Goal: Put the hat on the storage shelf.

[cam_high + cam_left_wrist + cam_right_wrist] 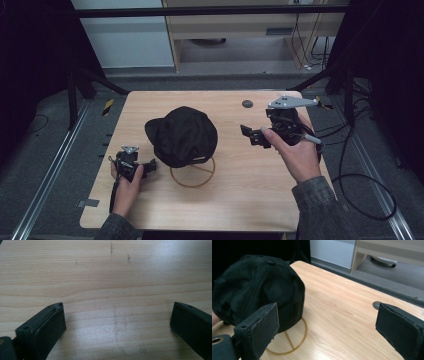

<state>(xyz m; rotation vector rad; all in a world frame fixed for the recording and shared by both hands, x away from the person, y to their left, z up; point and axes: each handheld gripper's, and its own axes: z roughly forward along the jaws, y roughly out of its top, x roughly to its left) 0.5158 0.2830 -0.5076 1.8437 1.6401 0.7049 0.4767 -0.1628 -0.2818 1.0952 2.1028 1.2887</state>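
Black cap (182, 136) sitting on gold wire stand (193, 175); left gripper (117, 322) facing bare table (105, 277), right gripper (327, 325) facing cap; both jaws gaping empty.

Matt cloth cap (184, 135), wood-grain table (240, 190)

- the black cap (183, 135) on its wire stand (193, 175) sits mid-surface (235, 200) and is pretty much the one big obstacle
- left gripper (131, 166) is just beside the cap's near-left edge, so it's tight there
- jaws wide apart, with bare wood between them in the left gripper view
- right gripper (255, 135) is well apart from the cap, with open wood between
- small dark disc (247, 104) lies near the far edge
- the near strip of the surface is free
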